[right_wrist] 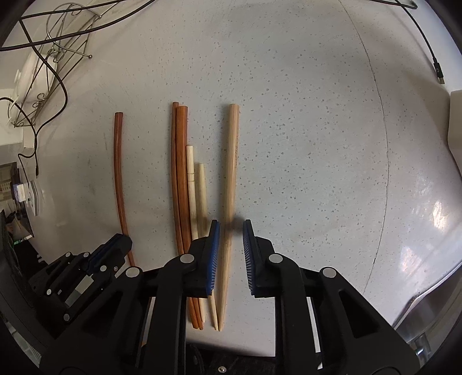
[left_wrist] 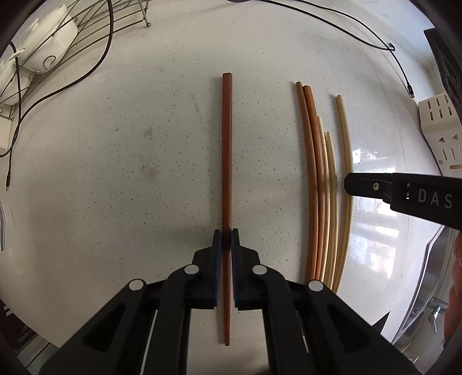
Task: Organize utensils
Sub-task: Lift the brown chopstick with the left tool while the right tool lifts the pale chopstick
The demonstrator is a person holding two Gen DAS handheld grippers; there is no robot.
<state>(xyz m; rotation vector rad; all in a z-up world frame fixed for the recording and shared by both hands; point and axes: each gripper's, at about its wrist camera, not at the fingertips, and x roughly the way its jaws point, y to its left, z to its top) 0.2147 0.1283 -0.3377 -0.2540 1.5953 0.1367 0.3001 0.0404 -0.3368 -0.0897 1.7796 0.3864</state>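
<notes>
A reddish-brown chopstick lies on the speckled counter, and my left gripper is shut on it near its thin end. In the right wrist view the same gripper shows at the lower left on that chopstick. A pale bamboo chopstick lies between the jaws of my right gripper, which stand open with a gap on the right side. Two brown chopsticks and two shorter pale ones lie side by side between the two grippers.
A wire dish rack with white bowls stands at the far left, and black cables trail over the counter. A cream slotted holder sits at the right edge. The steel sink rim curves along the lower right.
</notes>
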